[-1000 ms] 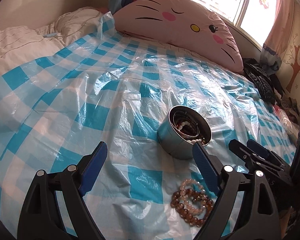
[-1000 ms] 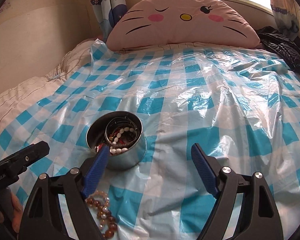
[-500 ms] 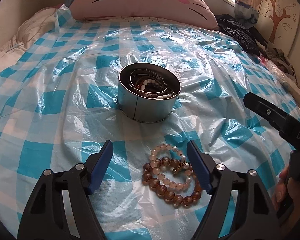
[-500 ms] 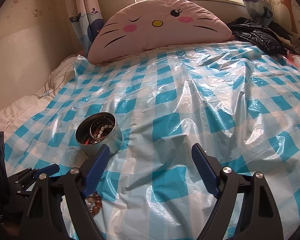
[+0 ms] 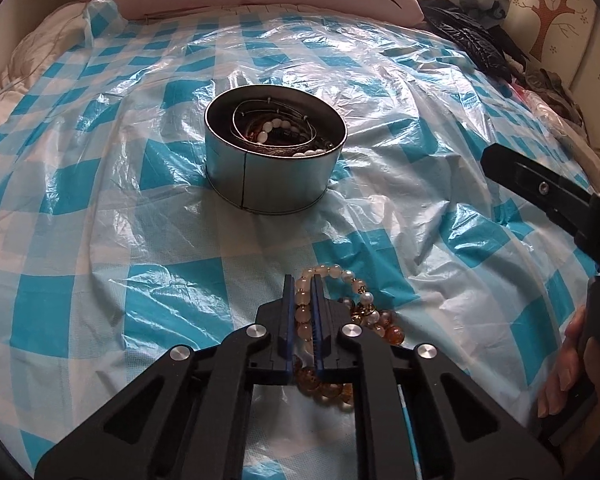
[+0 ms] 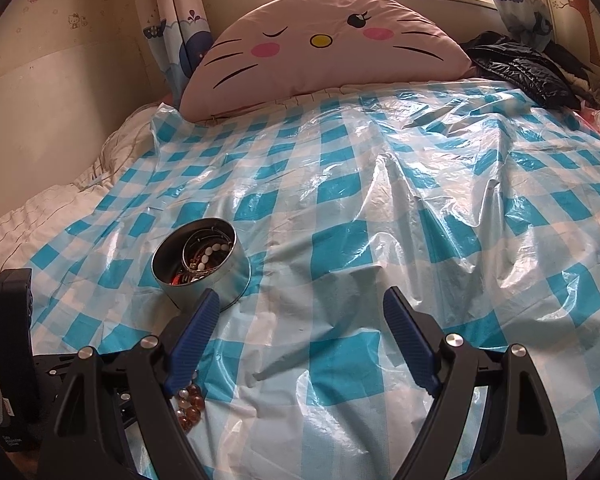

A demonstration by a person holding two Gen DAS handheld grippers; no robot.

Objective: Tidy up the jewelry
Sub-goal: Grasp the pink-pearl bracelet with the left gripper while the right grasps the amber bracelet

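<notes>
Now the left gripper [image 5: 301, 286] has just clamped the pale bead bracelet [image 5: 324, 272]; right gripper [image 6: 300, 308] gapes wide, empty; no lettering legible.

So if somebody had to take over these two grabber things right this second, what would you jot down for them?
Left gripper: jaws have just closed on the pale bead bracelet, which lies on the checked plastic sheet with an amber one.
Right gripper: open, holding nothing.
Done: the round tin, just beyond the bracelets, already holds other jewelry.
Left: lift the gripped bracelet into the tin, then probably the amber one.
</notes>
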